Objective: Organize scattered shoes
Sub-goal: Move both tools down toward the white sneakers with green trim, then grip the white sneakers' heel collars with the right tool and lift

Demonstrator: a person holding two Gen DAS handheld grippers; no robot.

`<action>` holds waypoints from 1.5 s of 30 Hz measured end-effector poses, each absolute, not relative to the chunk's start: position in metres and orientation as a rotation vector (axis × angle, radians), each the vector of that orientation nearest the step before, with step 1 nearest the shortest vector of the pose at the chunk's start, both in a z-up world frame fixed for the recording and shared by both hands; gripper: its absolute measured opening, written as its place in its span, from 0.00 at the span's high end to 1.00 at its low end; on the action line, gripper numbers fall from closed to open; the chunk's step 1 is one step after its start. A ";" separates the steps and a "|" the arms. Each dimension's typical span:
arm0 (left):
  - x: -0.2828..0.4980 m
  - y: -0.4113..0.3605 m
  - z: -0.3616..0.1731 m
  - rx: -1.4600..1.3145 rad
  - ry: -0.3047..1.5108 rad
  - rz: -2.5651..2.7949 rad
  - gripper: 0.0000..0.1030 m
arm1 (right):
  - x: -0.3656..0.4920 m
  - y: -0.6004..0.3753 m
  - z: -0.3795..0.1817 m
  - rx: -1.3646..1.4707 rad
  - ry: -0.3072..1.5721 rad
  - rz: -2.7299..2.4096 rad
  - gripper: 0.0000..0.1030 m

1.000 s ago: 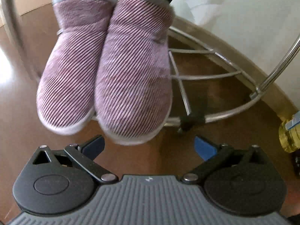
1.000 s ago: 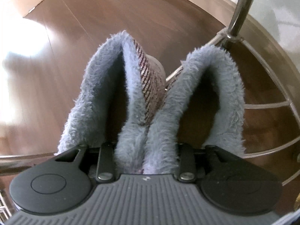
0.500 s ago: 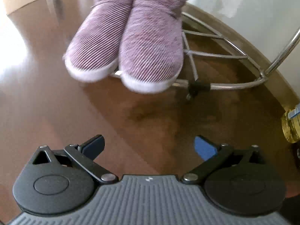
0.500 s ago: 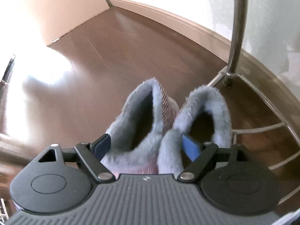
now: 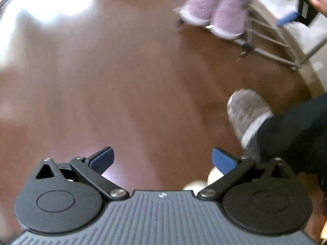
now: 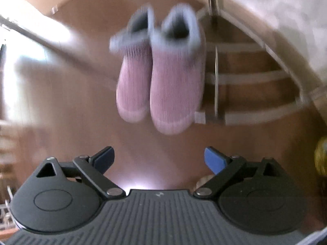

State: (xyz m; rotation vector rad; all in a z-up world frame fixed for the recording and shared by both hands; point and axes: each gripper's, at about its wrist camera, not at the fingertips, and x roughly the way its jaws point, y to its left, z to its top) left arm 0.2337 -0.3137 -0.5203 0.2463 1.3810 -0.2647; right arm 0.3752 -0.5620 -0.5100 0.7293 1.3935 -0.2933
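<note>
A pair of pink striped slippers with grey fleece lining stands side by side on the low shelf of a metal shoe rack, toes over its front rail. My right gripper hangs above and in front of them, jaws opening, nothing between them. In the left wrist view the slippers are far off at the top right, blurred. My left gripper is open over bare wooden floor, holding nothing. One blue pad of the right gripper shows beside the rack.
A person's foot in a grey slipper and a dark trouser leg stand on the brown wooden floor near my left gripper. A yellow object sits at the right edge. A pale wall runs behind the rack.
My right gripper let go of the slippers' fleece collars, opened and drew back and up. My left gripper pulled far away from the slippers, still open. The slippers stayed on the rack.
</note>
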 end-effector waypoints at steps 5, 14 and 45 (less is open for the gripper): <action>0.174 -0.288 -0.466 0.168 1.428 -0.107 0.00 | 0.337 -0.497 -0.472 0.645 1.590 -0.108 0.08; 0.089 -0.290 -0.442 0.104 1.351 -0.232 0.00 | 0.250 -0.456 -0.447 0.629 1.629 -0.136 0.05; -0.056 -0.357 -0.696 -0.039 1.519 -0.232 0.00 | 0.172 -0.329 -0.771 0.060 2.170 0.235 0.19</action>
